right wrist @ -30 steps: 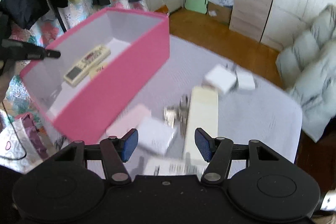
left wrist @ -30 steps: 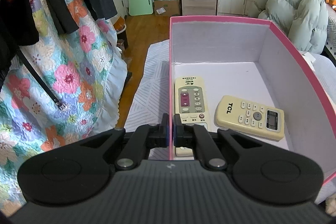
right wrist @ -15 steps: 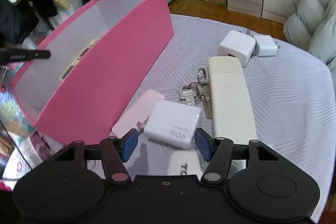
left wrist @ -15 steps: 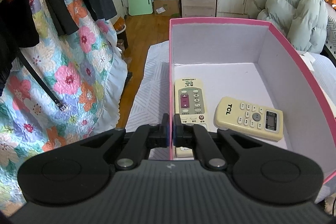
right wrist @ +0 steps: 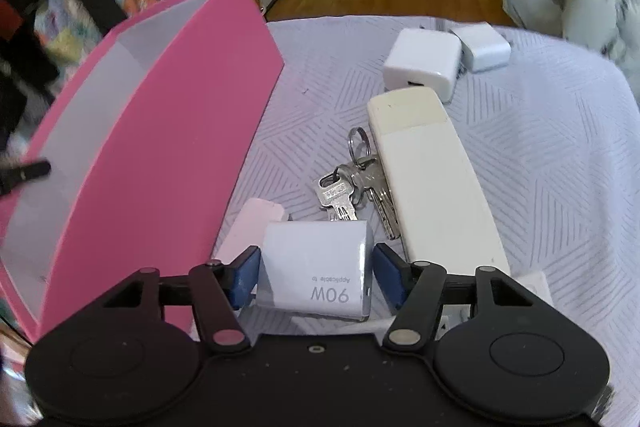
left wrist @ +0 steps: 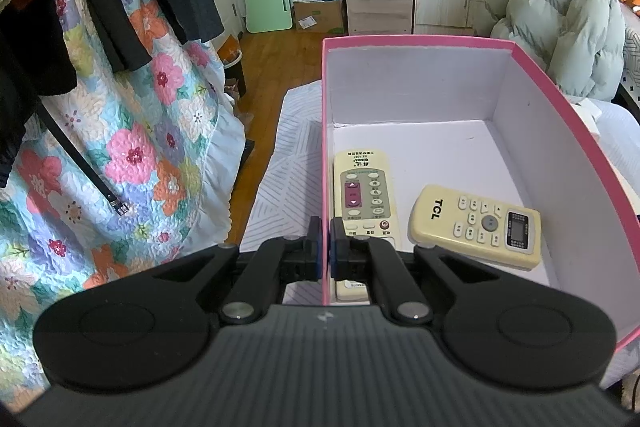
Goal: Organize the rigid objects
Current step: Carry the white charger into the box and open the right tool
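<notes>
My left gripper (left wrist: 325, 247) is shut on the left wall of the pink box (left wrist: 560, 99), near its front corner. Two cream remotes lie inside: a narrow one (left wrist: 362, 187) along the left wall and a TCL one (left wrist: 476, 225) to its right. My right gripper (right wrist: 316, 277) is open, its blue pads either side of a white 90W charger (right wrist: 316, 267) on the bed; they stand just apart from it. The pink box (right wrist: 180, 147) is to the left in this view.
On the striped bedspread (right wrist: 540, 155) lie a long cream remote face down (right wrist: 432, 187), a bunch of keys (right wrist: 352, 187), a pink card (right wrist: 252, 227), and two white chargers (right wrist: 422, 63) (right wrist: 484, 47). Hanging clothes and a floral quilt (left wrist: 120, 147) are left.
My right gripper has swung in and come down over the 90W charger, which now sits between its open pads. The left gripper and box have stayed put.
</notes>
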A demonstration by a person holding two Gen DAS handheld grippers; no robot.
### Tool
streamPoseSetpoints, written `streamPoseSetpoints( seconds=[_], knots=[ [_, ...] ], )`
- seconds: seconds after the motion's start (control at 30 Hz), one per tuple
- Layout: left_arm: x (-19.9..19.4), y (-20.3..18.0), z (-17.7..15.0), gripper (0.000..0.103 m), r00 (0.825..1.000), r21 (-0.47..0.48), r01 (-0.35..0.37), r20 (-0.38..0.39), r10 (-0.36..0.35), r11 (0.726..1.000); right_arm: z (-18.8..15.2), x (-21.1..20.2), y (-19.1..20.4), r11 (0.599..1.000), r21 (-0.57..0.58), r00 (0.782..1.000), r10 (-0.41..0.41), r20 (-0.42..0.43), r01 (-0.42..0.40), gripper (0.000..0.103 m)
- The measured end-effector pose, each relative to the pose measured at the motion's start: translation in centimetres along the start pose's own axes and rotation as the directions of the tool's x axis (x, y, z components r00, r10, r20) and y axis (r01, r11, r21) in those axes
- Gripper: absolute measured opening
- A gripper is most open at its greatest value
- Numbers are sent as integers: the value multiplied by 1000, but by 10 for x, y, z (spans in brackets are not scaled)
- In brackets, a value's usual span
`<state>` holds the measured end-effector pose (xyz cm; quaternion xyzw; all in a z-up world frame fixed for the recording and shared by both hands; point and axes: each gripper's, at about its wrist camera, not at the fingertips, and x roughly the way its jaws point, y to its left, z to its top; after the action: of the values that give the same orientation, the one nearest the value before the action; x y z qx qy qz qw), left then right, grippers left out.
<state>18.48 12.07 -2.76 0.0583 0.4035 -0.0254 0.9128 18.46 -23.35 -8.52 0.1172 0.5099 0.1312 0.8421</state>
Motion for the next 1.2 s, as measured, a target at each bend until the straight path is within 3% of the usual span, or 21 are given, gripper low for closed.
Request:
streamPoseSetpoints(
  seconds=[0.27, 0.5, 0.6, 0.7, 0.93, 1.07, 1.2],
  knots=[
    [0, -2, 1, 3, 1000, 18, -2, -2, 2, 1000, -4, -12, -1, 999, 19, 999, -28, 47, 27, 66],
    [0, -3, 1, 3, 1000, 16, -2, -2, 2, 1000, 0, -55, 15, 1000, -8, 988, -6, 152, 7, 66],
    [0, -3, 1, 2, 1000, 13, 1, -5, -1, 1000, -3, -81, 32, 998, -49, 973, 60, 223, -50, 66],
    [1, -2, 2, 2, 1000, 6, 13, -4, -13, 1000, 0, -97, 59, 980, -166, 962, 149, 227, -112, 66],
    [0, 3, 1, 2, 1000, -14, 28, 4, -28, 1000, 33, -74, 125, 921, -288, 959, 281, 29, -261, 66],
    [0, 5, 1, 2, 999, -23, 38, 2, -38, 999, 45, -26, 156, 913, -273, 952, 276, -135, -304, 66],
    [1, 7, 1, 2, 999, -30, 45, 0, -45, 999, 50, 26, 172, 923, -217, 927, 254, -277, -318, 66]
  ],
)
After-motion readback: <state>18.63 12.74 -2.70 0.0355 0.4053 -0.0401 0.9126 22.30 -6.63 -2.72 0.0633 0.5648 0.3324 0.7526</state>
